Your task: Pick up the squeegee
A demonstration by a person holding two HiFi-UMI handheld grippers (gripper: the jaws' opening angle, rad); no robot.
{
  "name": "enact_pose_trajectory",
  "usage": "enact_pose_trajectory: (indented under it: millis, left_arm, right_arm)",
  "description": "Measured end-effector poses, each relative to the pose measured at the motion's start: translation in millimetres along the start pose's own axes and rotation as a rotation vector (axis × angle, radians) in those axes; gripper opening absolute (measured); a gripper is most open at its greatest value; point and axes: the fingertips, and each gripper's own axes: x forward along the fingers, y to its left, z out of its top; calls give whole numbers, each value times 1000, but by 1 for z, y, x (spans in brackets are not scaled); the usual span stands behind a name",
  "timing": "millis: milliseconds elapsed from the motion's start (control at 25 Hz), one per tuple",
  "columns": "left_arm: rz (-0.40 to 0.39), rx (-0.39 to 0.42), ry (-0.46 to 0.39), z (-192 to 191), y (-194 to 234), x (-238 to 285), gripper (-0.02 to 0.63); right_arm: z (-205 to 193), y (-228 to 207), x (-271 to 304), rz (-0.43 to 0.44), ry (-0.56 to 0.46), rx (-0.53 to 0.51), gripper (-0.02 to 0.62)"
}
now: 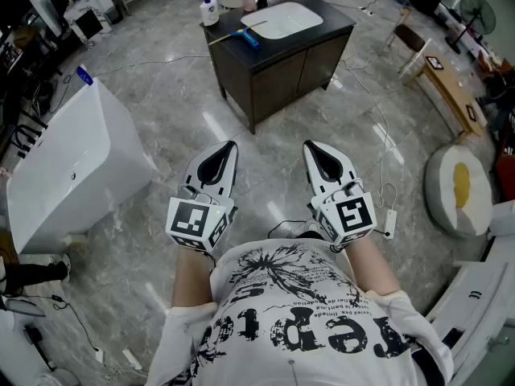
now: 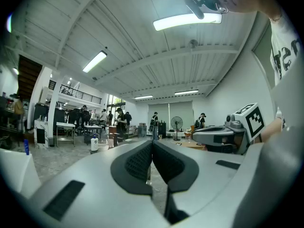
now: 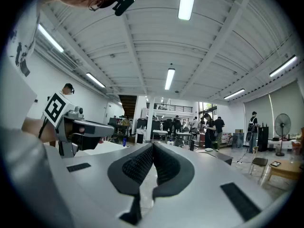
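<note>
The person stands on the marble floor (image 1: 177, 111), well back from the dark vanity cabinet (image 1: 278, 75), with both tools held level just in front of the chest. The left gripper (image 1: 230, 146) has its jaws pressed together with nothing between them. The right gripper (image 1: 309, 145) is the same, pads meeting and empty.

The squeegee (image 1: 241, 37) lies on the cabinet top, just left of the white basin (image 1: 283, 18) and near a pump bottle (image 1: 209, 10). It is well apart from either gripper, so as I read it the pick has not begun and this is the approach.

The next move calls for walking up to the cabinet, opening one pair of jaws and lining them across the blue handle. It should keep clear of the bottle and the basin rim.
</note>
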Motion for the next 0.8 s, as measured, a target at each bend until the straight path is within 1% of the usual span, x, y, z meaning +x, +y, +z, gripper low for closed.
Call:
enact_pose_trajectory:
  millis: [440,600,640,680,720,800]
  left_arm:
    - [-9,-14,3,-1,10,-2,14]
    - [-27,-35,-18,-2,7,0,14]
    - [-29,-40,-31,-1,7,2,96]
    - [-27,-40,-41,0,8,5,271]
    - [-20,-37,-45,0,10,8,334]
    - [-3,-39,-38,-4,14,16,334]
  right_arm:
    - [3,9,6,-7,0,-2,12]
    - [-2,7,6,-21,3,29,14]
    - [-2,5,7,-28,3,38,14]
    - [-3,2,9,-33,4,42,14]
    - [-4,-1,10,-36,5,45,14]
    - [-7,-10,13,-38,10,48,15]
